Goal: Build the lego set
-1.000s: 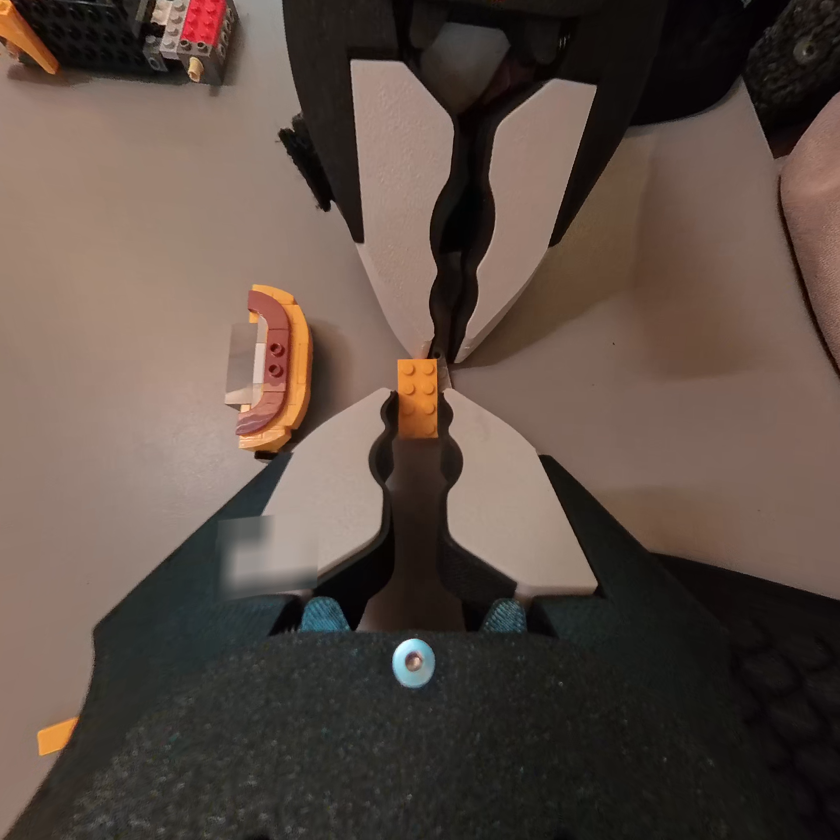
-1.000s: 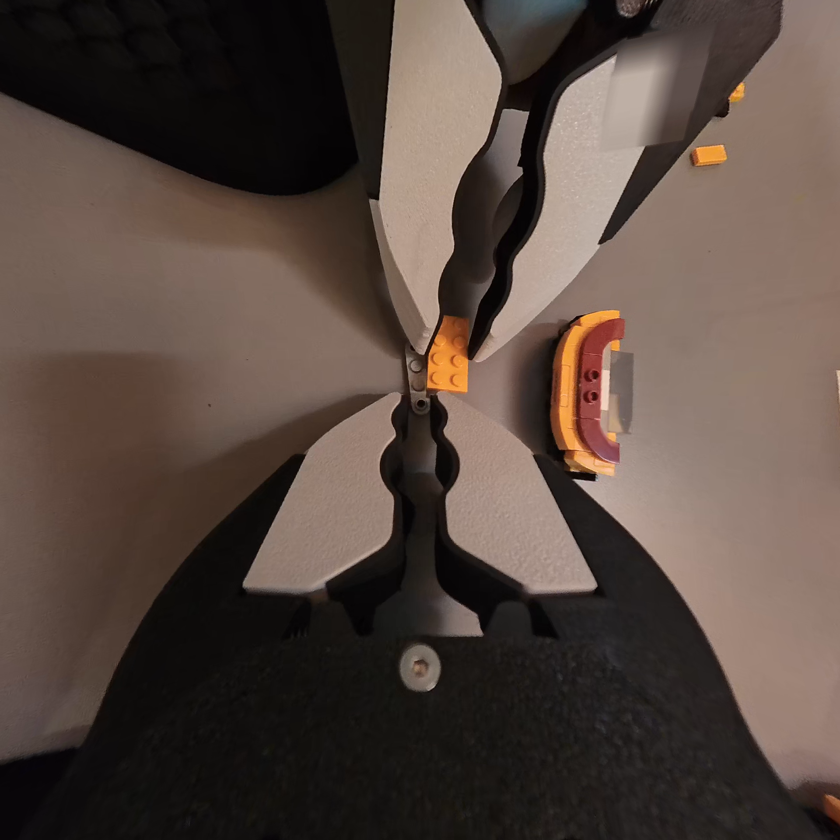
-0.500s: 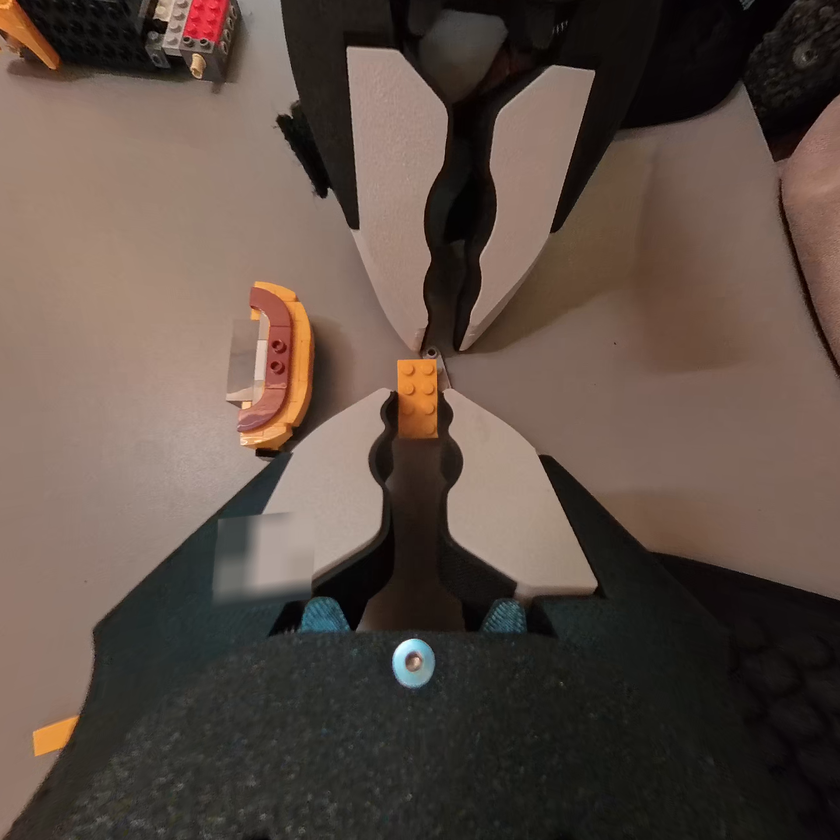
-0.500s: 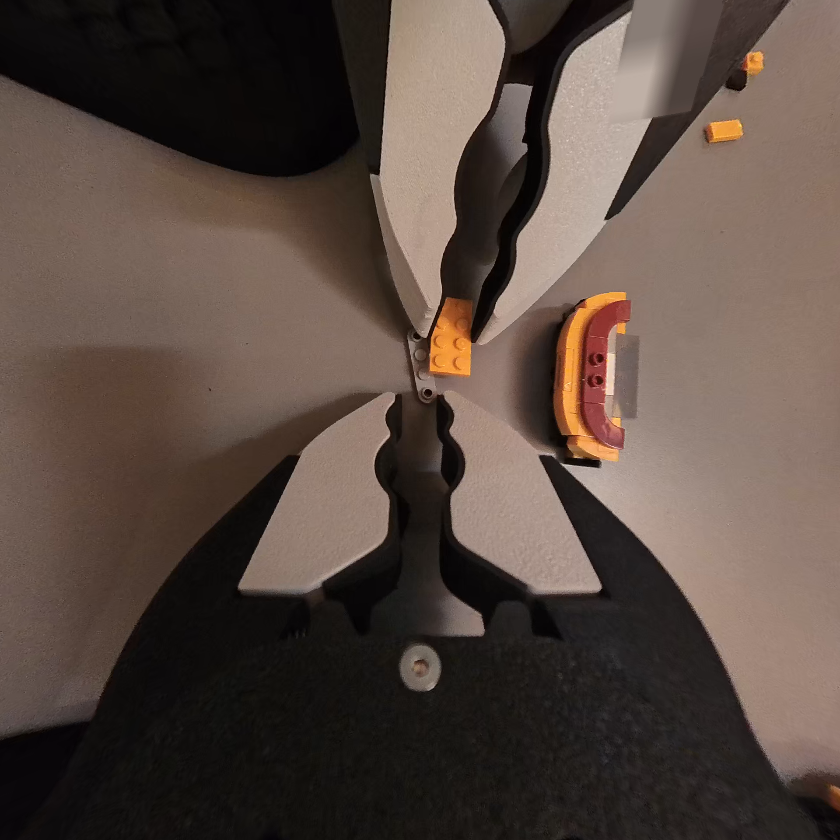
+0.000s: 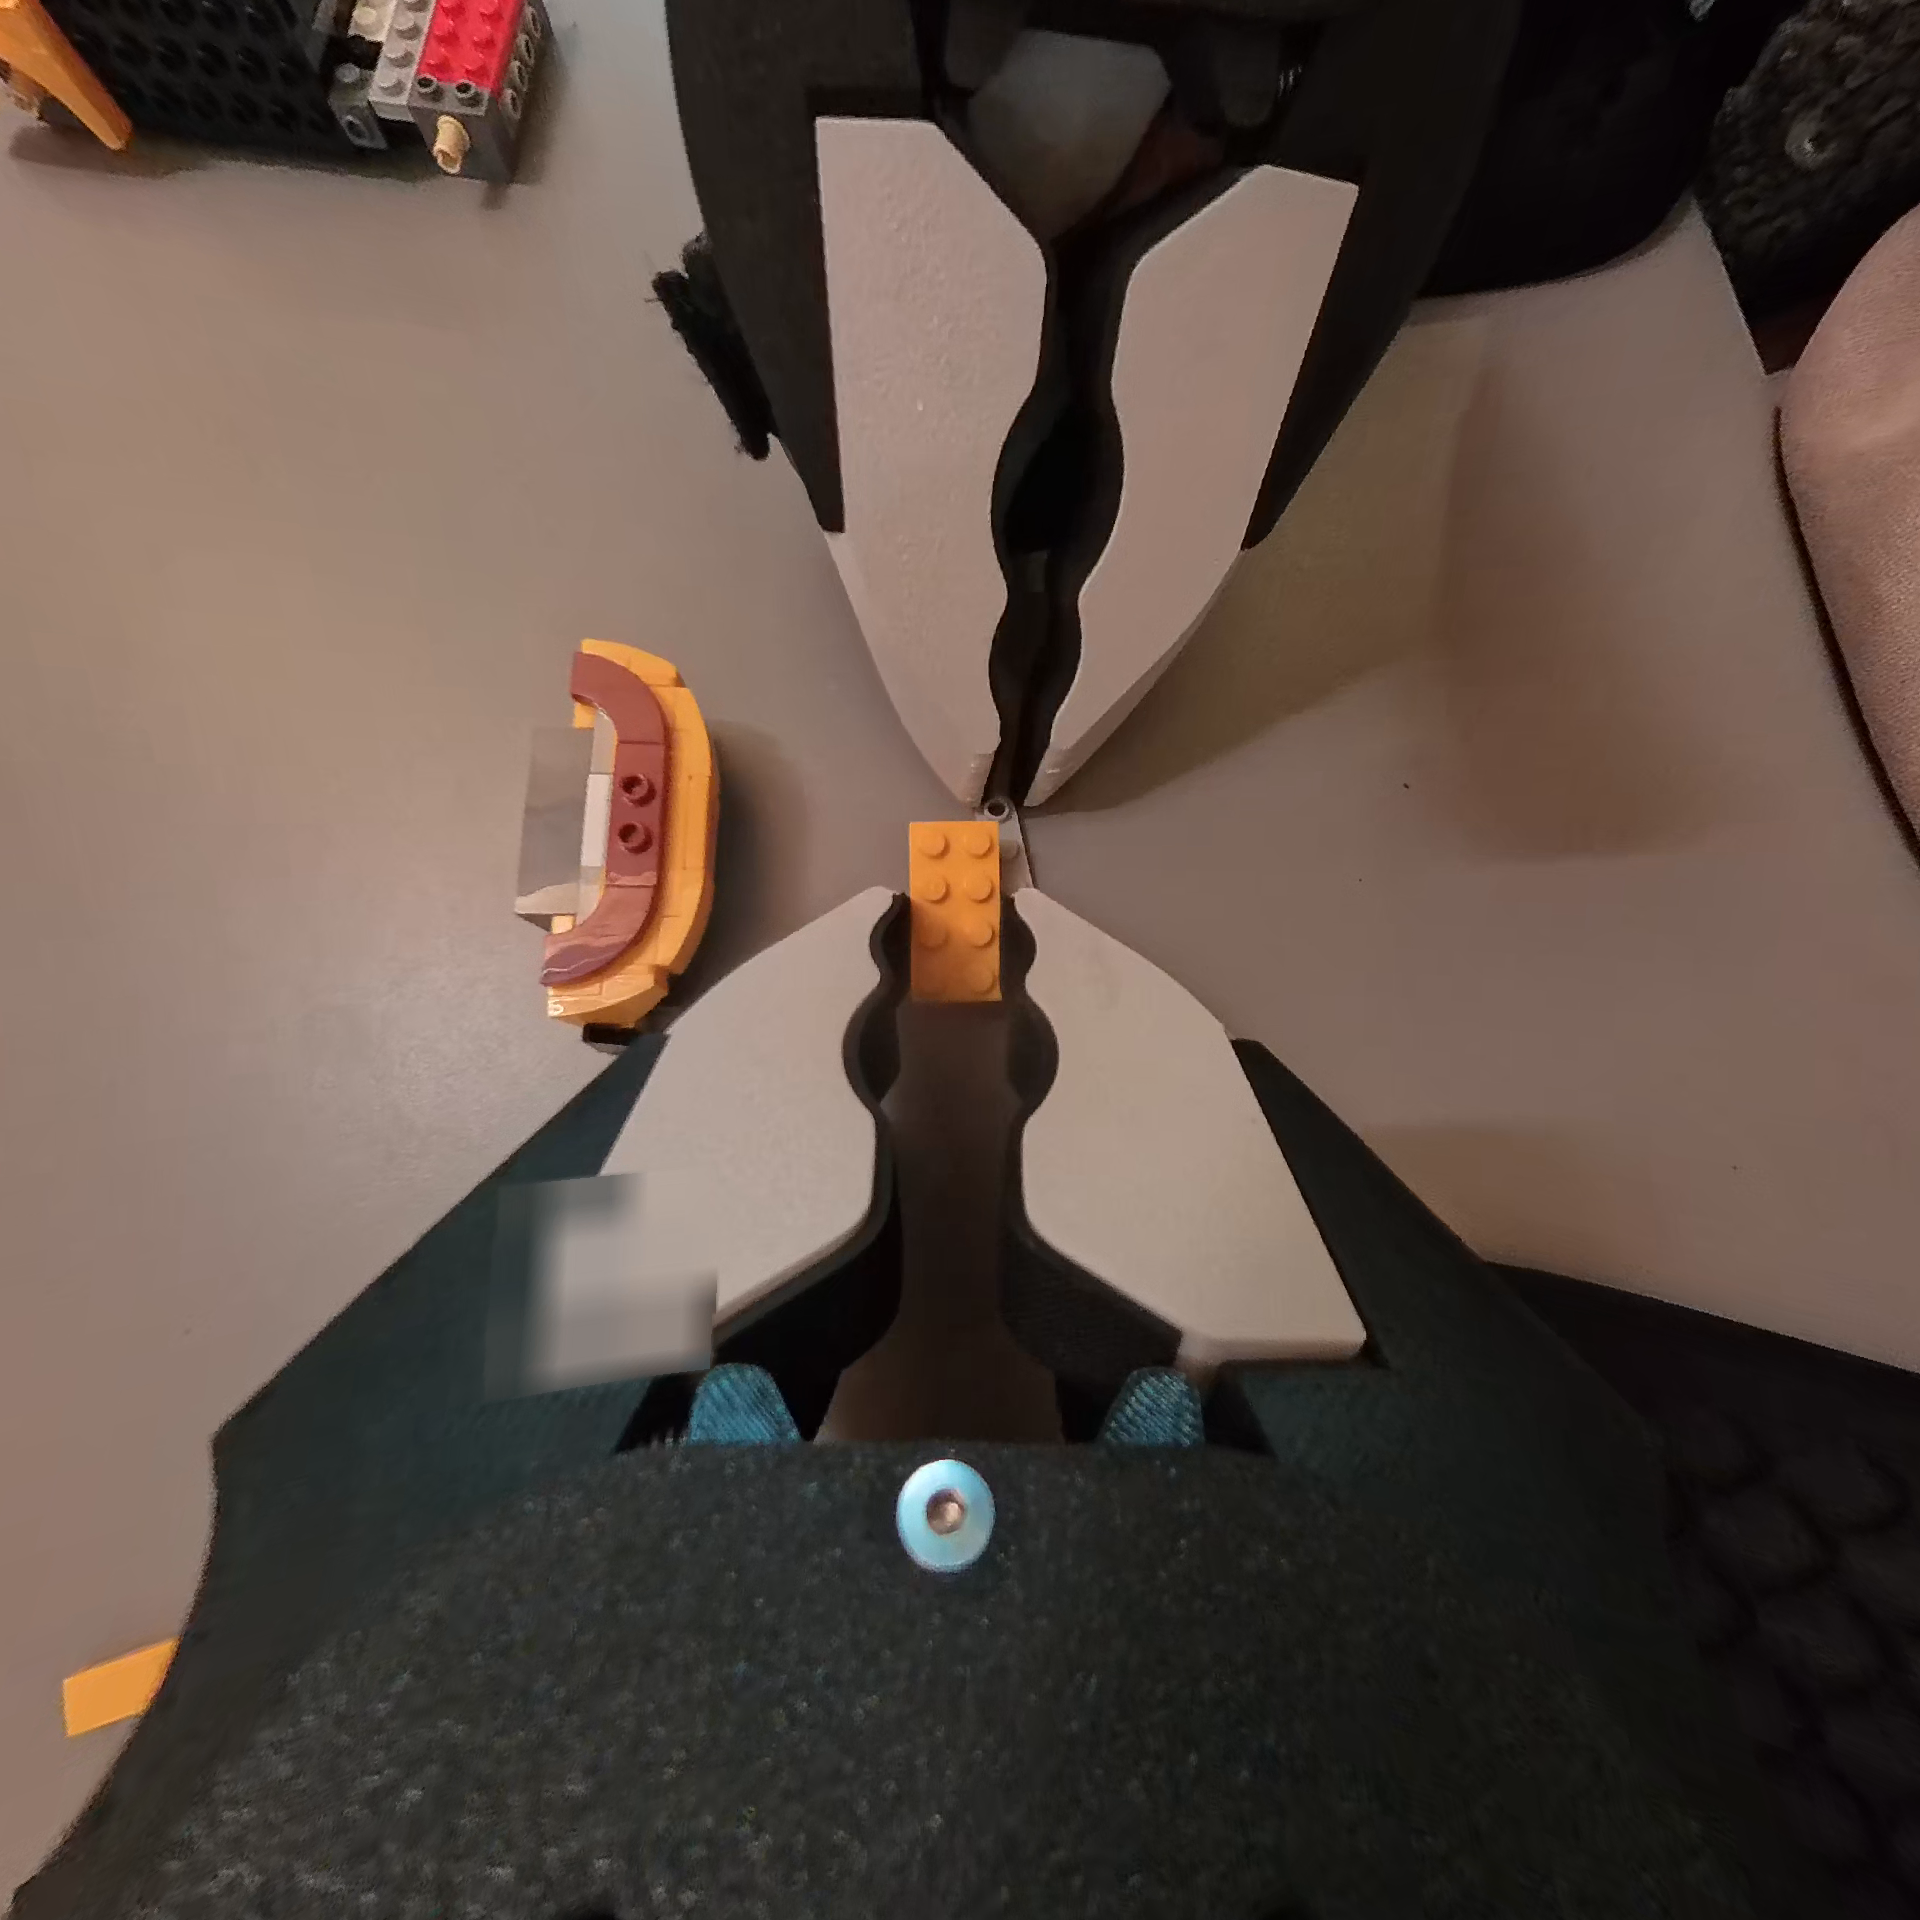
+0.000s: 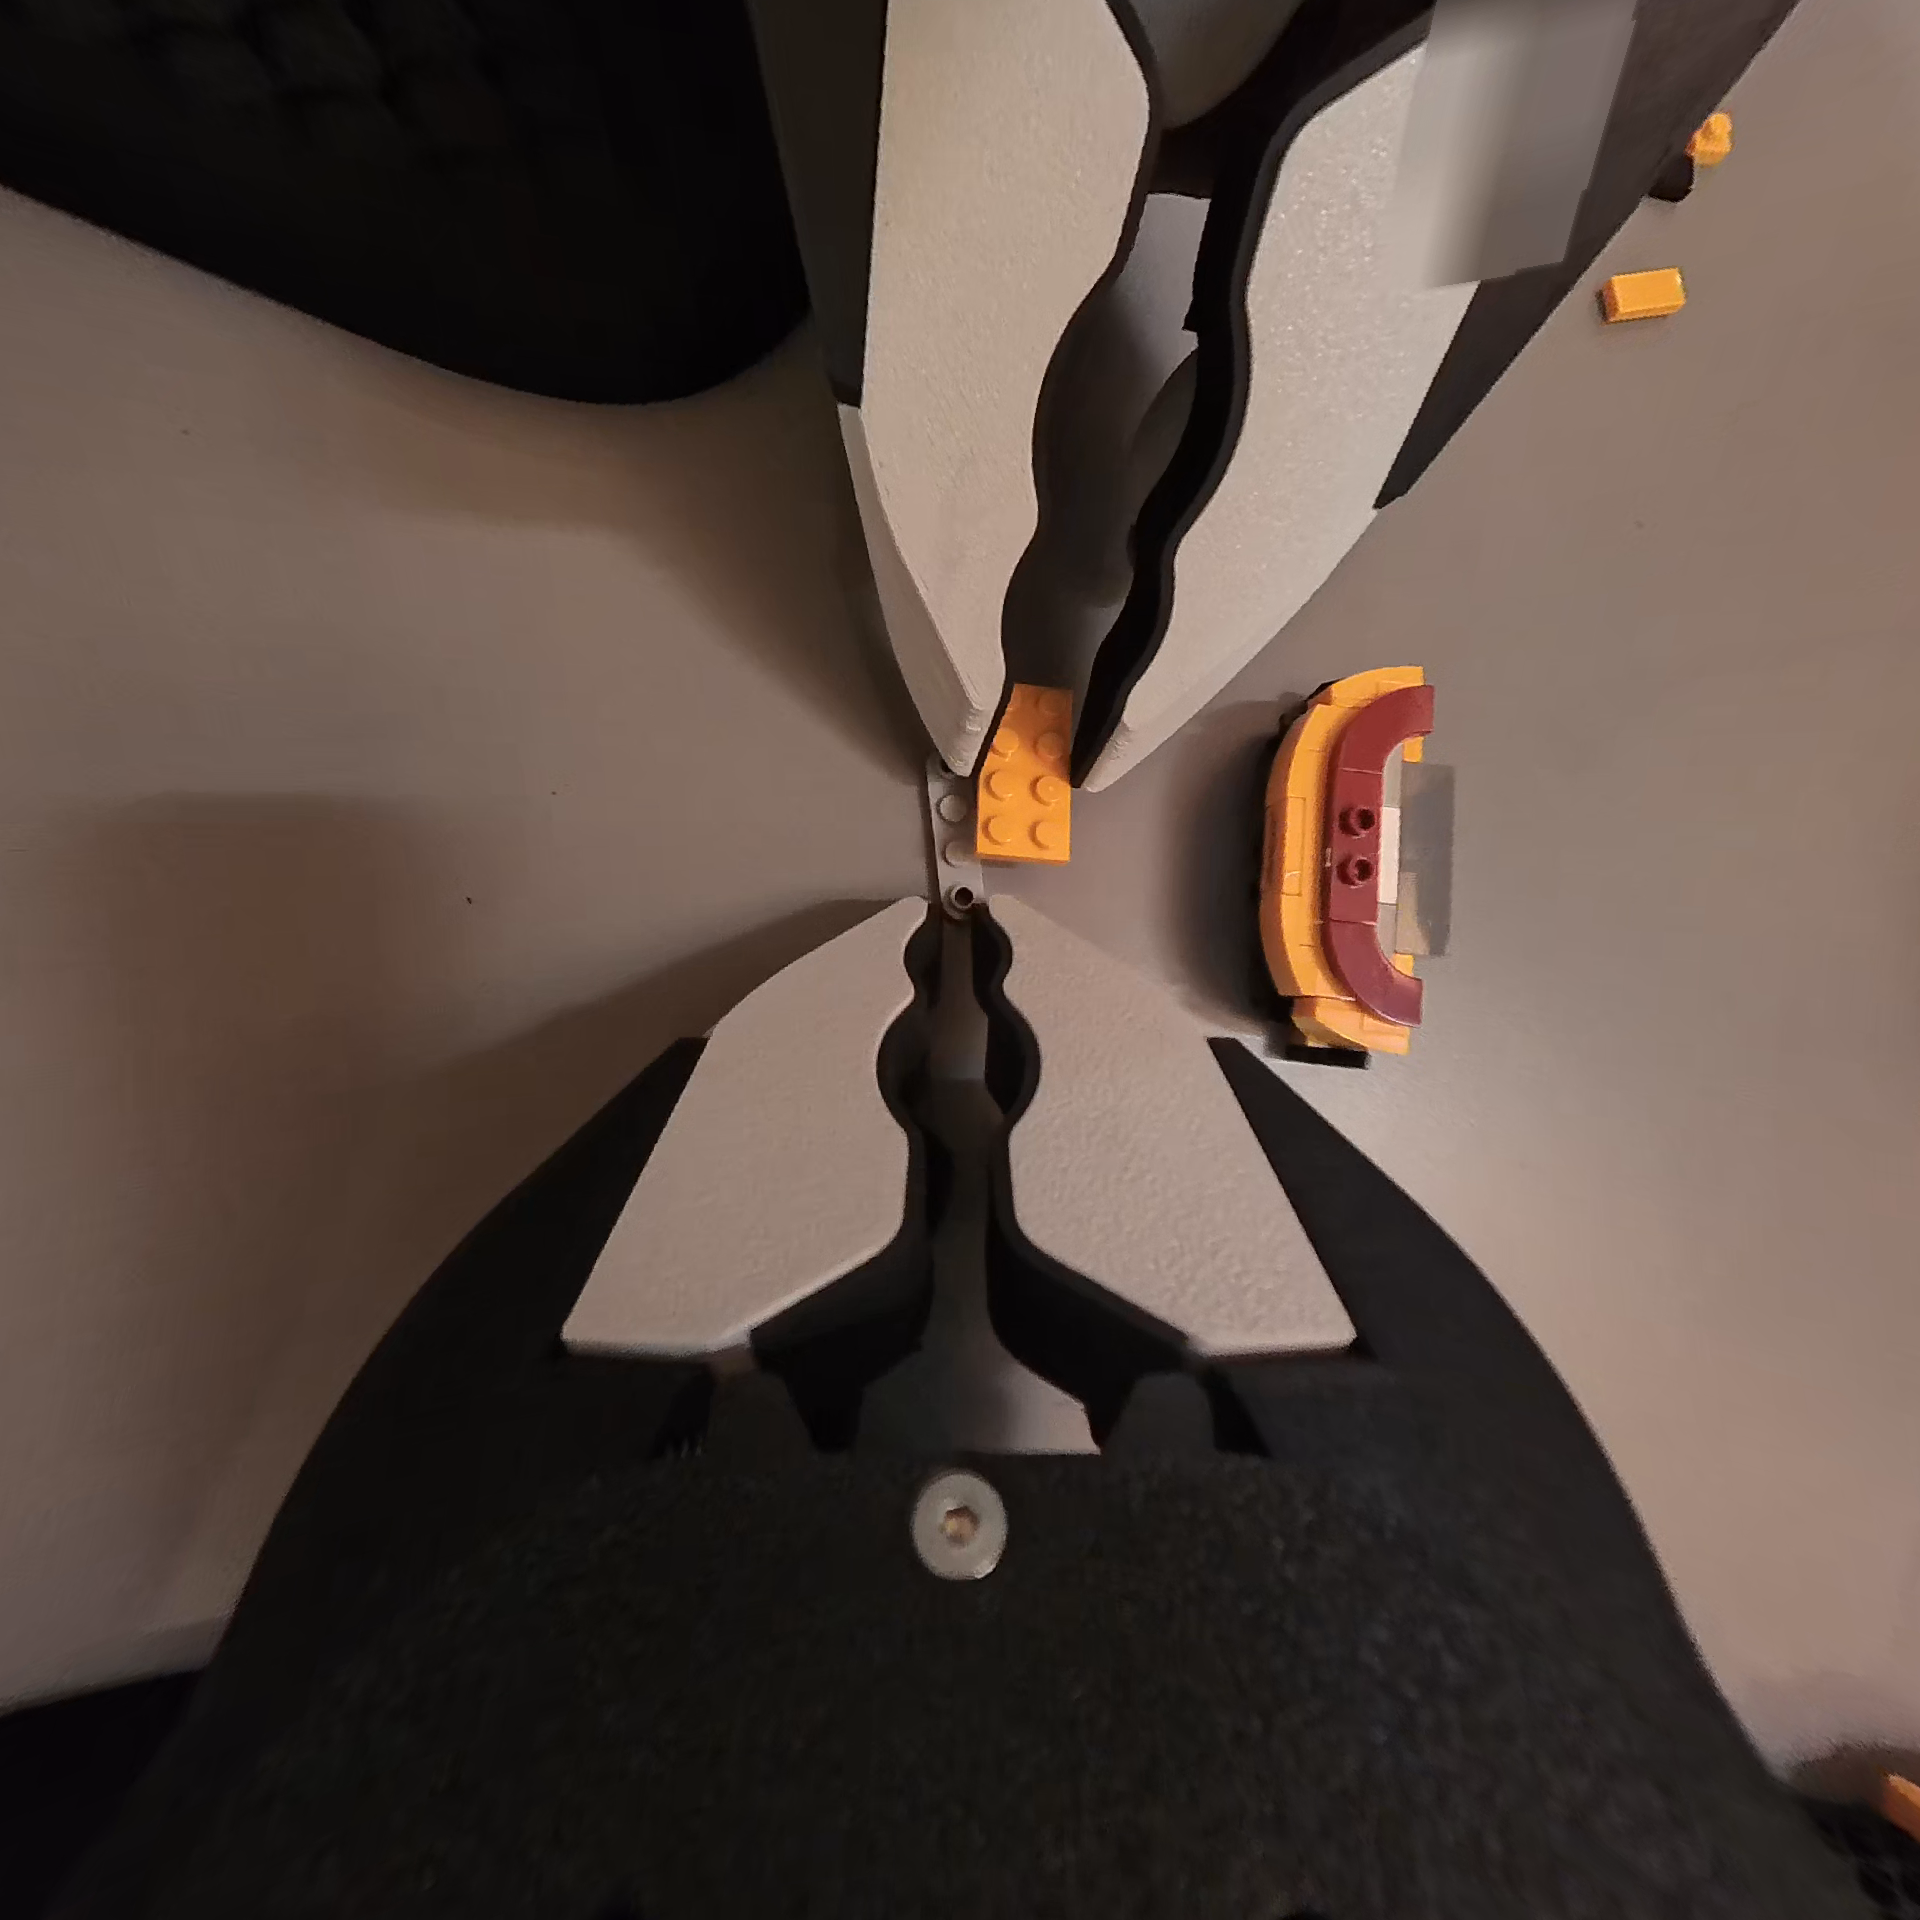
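My left gripper (image 5: 956, 899) is shut on an orange studded plate (image 5: 956, 883) and holds it just above the grey table. A narrow grey plate (image 6: 948, 821) sits under the orange plate along one edge and sticks out toward my right gripper (image 6: 956, 906). The right gripper's jaws are closed to a thin slit on the end of that grey plate. The two grippers face each other tip to tip. In the left wrist view the right gripper (image 5: 1008, 779) comes in from the top. In the right wrist view the left gripper (image 6: 1023, 748) and the orange plate (image 6: 1023, 790) are at centre.
A curved orange and dark red assembly with a clear piece (image 5: 634, 831) lies beside the grippers, also in the right wrist view (image 6: 1351, 862). A black build with red bricks (image 5: 312, 73) is at the far left. Loose orange pieces (image 6: 1642, 296) (image 5: 114, 1683) lie about. Only a small space, under 4 cm, lies between the two pairs of fingers.
The right gripper let go and backed off a little half a second ago. It has now closed again on the end of the grey plate. The left gripper held still.
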